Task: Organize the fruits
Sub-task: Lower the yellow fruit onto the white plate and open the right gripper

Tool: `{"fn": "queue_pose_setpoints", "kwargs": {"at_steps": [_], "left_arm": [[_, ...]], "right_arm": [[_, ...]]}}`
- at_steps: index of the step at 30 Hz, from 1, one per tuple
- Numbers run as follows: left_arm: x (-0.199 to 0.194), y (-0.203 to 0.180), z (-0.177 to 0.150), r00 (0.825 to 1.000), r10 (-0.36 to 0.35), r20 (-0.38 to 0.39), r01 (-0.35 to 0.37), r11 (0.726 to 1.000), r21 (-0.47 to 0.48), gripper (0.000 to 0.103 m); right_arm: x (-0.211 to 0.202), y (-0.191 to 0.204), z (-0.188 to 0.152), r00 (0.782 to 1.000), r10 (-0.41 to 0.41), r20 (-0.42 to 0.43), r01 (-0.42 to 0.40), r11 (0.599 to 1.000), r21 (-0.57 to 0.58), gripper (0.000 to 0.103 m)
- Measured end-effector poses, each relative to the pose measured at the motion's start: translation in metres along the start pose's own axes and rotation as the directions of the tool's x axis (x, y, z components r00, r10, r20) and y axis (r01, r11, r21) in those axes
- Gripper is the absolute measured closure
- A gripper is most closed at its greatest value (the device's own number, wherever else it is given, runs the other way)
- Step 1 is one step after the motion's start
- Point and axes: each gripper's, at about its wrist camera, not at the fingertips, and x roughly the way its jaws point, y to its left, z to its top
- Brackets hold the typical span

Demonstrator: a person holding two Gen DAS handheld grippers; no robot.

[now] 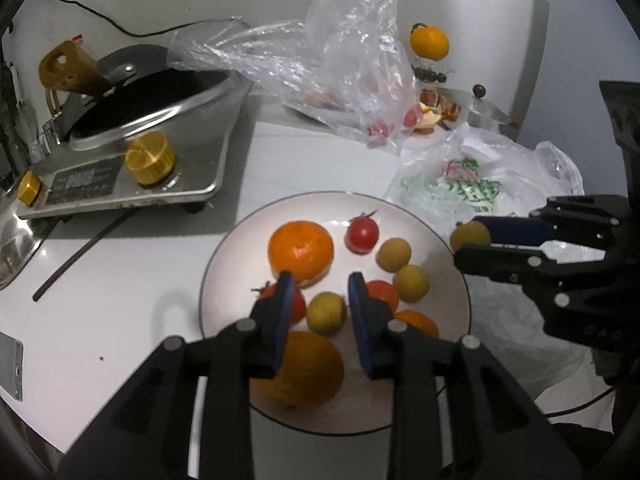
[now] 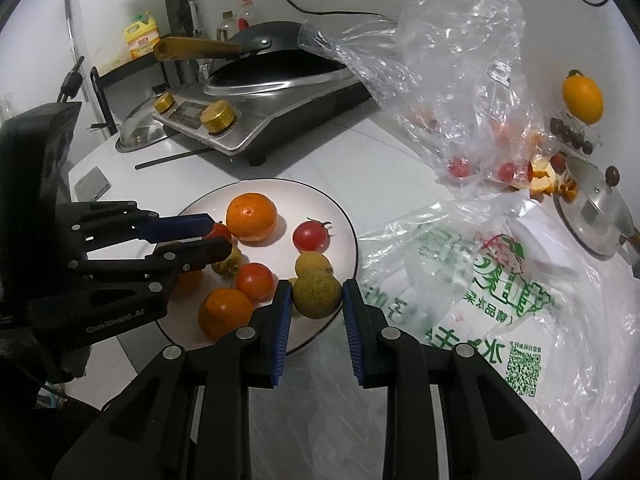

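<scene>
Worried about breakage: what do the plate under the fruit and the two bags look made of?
Plate: likely glazed ceramic, white, glossy highlights, thin dark rim. Clear bag: thin crinkled plastic film, see-through. Printed bag: thin translucent whitish plastic, green print.

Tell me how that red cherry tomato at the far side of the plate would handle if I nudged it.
The cherry tomato looks round and glossy, so it would probably roll on the smooth plate. Taut skin hints it could split under a hard squeeze; its small size suggests it's light.
</scene>
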Motion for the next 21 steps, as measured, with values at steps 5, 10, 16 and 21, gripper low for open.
{"fn": "queue_pose_setpoints", "kwargs": {"at_steps": [5,10,16,21], "left_arm": [[-0.009,0.012,-0.001,1.000,0.016,0.025,-0.015,1.000,-0.011,0.071],[-0.021,0.028,-0.002,0.998,0.033,0.059,-0.031,0.999,-0.041,0.050],[-0.026,0.045,-0.004,0.996,0.041,0.078,-0.036,0.997,-0.075,0.048],[-0.025,0.056,-0.008,0.996,0.046,0.075,-0.039,0.995,-0.091,0.048]], "right_arm": [[0.006,0.009,0.008,1.000,0.006,-0.002,-0.006,1.000,-0.016,0.076],[0.017,0.019,0.016,1.000,0.013,-0.009,-0.014,0.999,-0.032,0.076],[0.034,0.030,0.024,0.999,0.020,-0.028,-0.021,0.999,-0.045,0.075],[0.049,0.037,0.030,0.999,0.021,-0.049,-0.024,0.998,-0.053,0.075]]}}
